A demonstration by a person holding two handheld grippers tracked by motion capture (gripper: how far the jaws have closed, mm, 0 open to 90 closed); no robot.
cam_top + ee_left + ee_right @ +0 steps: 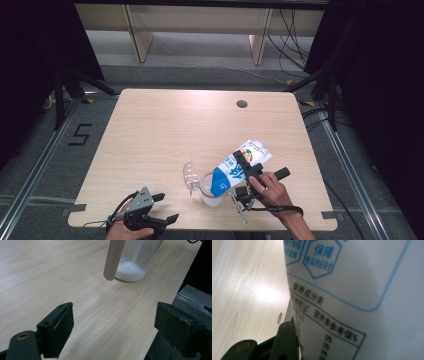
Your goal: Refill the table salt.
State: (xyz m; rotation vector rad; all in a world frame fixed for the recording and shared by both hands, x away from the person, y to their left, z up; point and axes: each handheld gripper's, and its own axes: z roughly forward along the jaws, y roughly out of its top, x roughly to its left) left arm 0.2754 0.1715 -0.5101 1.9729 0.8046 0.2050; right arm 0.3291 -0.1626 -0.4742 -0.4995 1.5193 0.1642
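I have the right gripper (248, 172) pinching a blue-and-white bag (239, 166), jaws clamped across its middle. The bag is tilted, its lower end dipping into the mouth of a clear cup (212, 192) near the front edge of the table (165, 130). In the left gripper view the cup (136, 261) has a low mound of white grains (130, 271) at the bottom, with a thin stream falling onto it. In the right gripper view the bag (362, 297) presses close against the lens, its blue printed panels and a table of figures readable only in part, and one black jaw lies against its side.

A second clear cup (189, 175) lies on its side just left of the upright one, touching or nearly touching it; I cannot tell which.

My left gripper (150, 210) sits at the front left edge of the table, jaws spread wide with nothing between them, held low over bare wood. A pale rod (113, 260) hangs in front of the cup in its view.

The table is light wood grain with rounded corners and a round cable hole (242, 104) near its far right. It stands on grey floor with metal rails either side, a "5" (80, 134) marked on the left. Black curtains flank the space, and pale wooden furniture legs and loose cables lie beyond.
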